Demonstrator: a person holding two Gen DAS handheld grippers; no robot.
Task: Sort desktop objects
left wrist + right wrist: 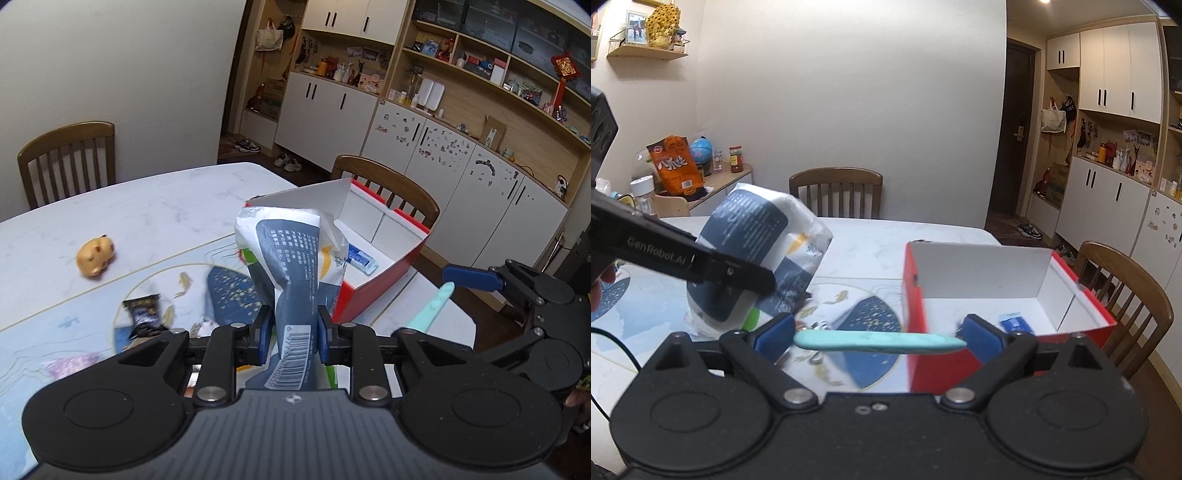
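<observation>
Both grippers loaded beside the red box

The left gripper (292,334) pinches a crumpled white-and-navy plastic tissue pack (295,258); the right gripper (879,338) spans a flat mint-green stick (879,340) endwise, above the patterned table (155,206), near the red-sided white-lined cardboard box (979,266).

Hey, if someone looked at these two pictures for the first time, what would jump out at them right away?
First the crumpled tissue pack, pinched in the left hand-held gripper above the table. Then the red box with its white inside, open at the table's far right, a small blue packet lying in it. Last, the mint-green stick, held crosswise in the right hand-held gripper in front of the box.
</observation>
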